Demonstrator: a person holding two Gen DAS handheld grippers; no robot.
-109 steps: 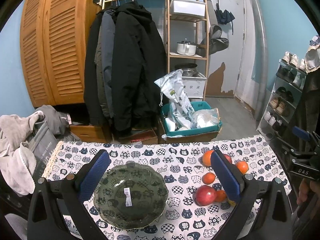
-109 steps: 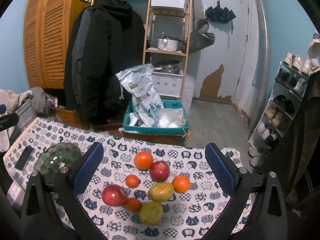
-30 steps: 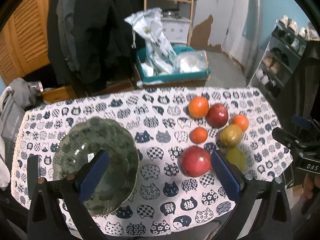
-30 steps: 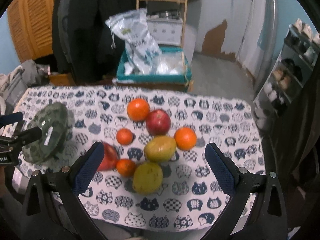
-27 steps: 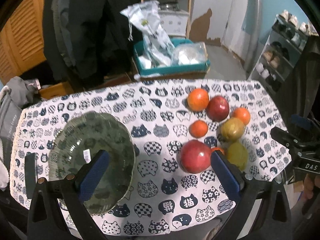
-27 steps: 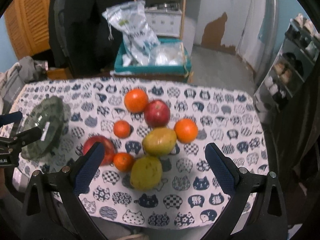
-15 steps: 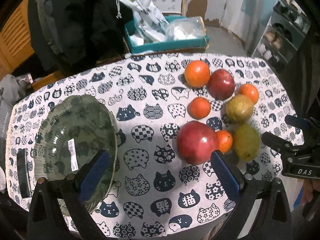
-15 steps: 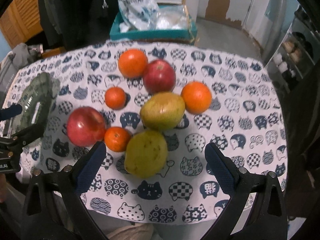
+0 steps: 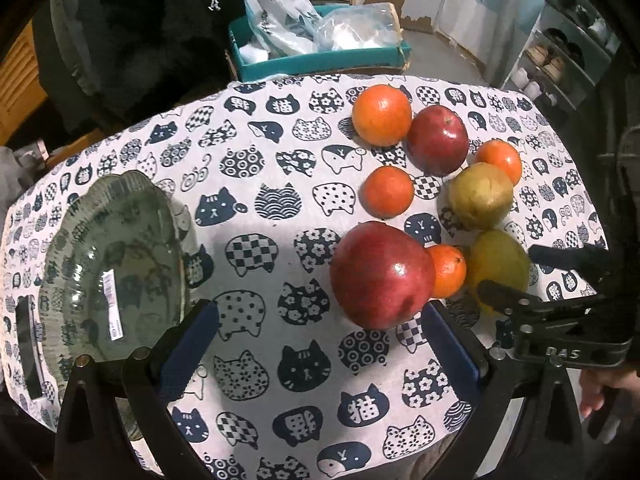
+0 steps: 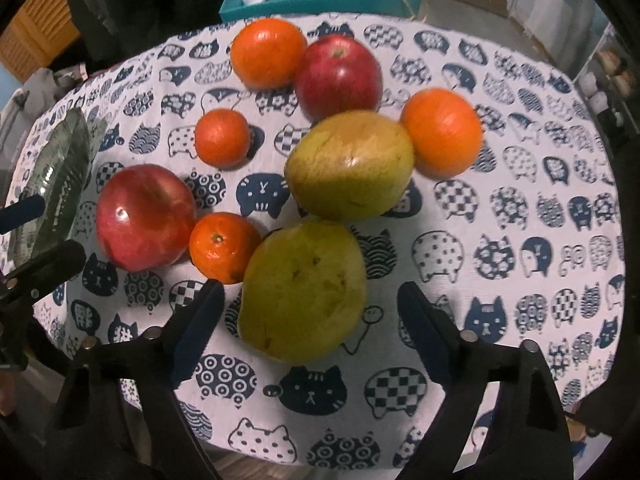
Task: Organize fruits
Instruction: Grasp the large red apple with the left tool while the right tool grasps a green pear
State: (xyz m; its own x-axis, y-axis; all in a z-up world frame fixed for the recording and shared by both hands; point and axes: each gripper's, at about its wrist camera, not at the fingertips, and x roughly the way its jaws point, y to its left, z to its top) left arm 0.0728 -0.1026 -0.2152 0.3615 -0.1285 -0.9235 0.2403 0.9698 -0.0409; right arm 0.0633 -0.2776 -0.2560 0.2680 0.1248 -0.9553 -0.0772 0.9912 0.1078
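— What have you got on the right side?

— My right gripper (image 10: 306, 316) is pointed down over the fruit pile on the cat-print tablecloth (image 10: 520, 208). Its jaws have just been closing and now stand about half apart. The nearer yellow-green pear (image 10: 304, 292) sits between the blue pads (image 10: 420, 328), but I see gaps on both sides, so nothing is gripped.

— And the rest of the fruit?

— A second pear (image 10: 350, 166) just behind it, touching. A small mandarin (image 10: 224, 246) touches the near pear's left side, with a big red apple (image 10: 144, 218) beside that. Further back are another apple (image 10: 338, 78) and three oranges.

— Left side?

— My left gripper (image 9: 320, 340) hangs wide open and empty over bare cloth, between the green glass bowl (image 9: 116, 264) and the big red apple (image 9: 382, 274).
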